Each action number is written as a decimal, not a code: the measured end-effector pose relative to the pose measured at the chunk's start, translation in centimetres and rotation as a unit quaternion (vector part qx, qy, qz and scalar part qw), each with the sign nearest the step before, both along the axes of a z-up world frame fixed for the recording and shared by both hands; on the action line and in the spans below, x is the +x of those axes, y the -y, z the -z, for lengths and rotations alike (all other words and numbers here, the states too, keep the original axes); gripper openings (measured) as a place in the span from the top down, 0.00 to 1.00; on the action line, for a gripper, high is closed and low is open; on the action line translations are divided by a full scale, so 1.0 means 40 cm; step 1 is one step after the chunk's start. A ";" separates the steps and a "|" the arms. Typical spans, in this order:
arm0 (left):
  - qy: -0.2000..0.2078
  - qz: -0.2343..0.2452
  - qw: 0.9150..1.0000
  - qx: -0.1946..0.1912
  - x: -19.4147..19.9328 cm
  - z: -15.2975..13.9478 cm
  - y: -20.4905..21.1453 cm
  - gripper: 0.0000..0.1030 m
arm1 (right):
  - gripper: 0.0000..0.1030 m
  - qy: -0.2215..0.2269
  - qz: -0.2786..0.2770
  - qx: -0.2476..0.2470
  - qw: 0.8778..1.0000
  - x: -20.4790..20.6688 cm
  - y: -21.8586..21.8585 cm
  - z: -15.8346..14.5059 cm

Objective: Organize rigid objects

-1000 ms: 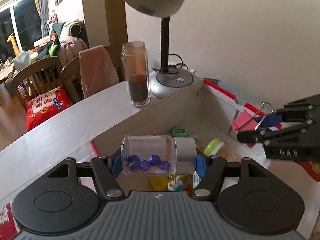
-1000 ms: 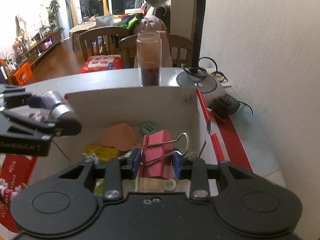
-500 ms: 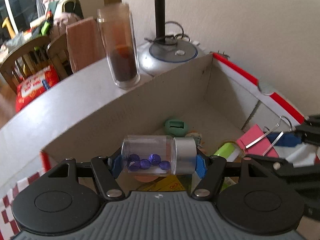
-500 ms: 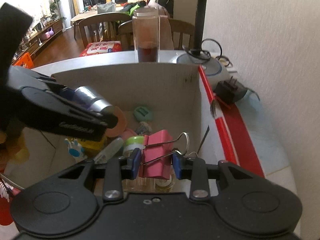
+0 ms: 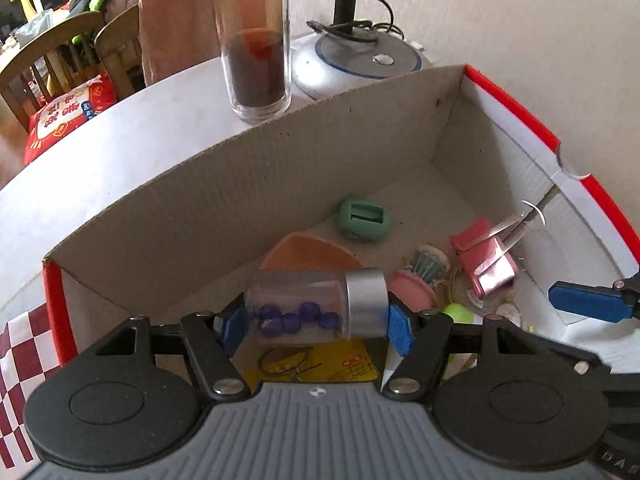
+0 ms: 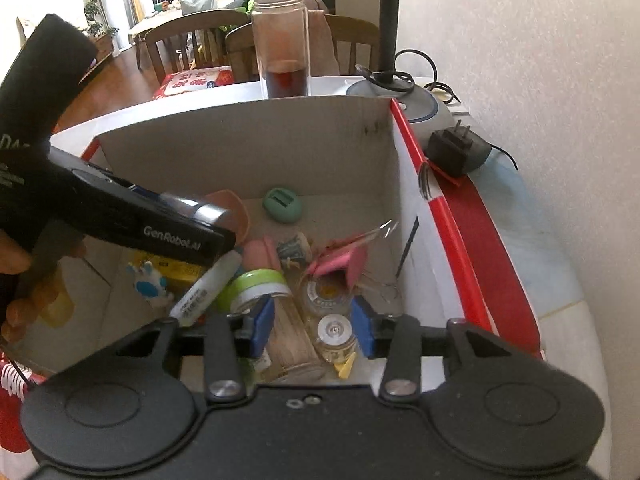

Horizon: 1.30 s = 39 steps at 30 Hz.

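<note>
While left fingers (image 5: 316, 322) pinch the vial (image 5: 316, 308), right fingers (image 6: 314, 322) gape, binder clip (image 6: 346, 262) seemingly beyond.

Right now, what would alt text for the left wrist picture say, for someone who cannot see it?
The left gripper clamps a clear vial of blue beads sideways above an open cardboard box of small clutter, including a pink binder clip. A glass jar stands behind.

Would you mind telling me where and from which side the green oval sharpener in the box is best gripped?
Grip the green sharpener across its narrower width, coming straight down from above: it lies flat, slot up, on the box floor, apart from the other things, with the back wall close behind.
</note>
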<state>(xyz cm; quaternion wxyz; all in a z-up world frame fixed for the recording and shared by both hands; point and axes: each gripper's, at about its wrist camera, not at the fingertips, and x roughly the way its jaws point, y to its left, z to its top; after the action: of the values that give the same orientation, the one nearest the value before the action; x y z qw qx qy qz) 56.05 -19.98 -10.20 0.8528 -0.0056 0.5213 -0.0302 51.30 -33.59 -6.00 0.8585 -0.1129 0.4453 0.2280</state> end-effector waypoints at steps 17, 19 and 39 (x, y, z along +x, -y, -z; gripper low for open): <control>0.078 0.011 0.997 -0.021 -0.135 -0.134 -0.027 0.31 | 0.39 0.025 0.007 0.011 1.000 -0.064 -0.016 -0.075; 0.088 0.011 0.996 -0.025 -0.159 -0.151 -0.038 0.31 | 0.38 0.031 0.006 0.013 0.999 -0.079 -0.023 -0.090; 0.168 0.031 0.984 -0.043 -0.410 -0.305 -0.151 0.23 | 0.16 0.094 0.037 0.050 0.994 -0.296 -0.121 -0.233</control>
<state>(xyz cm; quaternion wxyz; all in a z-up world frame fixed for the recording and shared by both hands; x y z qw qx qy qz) 39.65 -13.94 1.98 0.9257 -0.0212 0.3691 -0.0797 39.47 -28.74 3.30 0.9089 -0.0738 0.3548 0.2066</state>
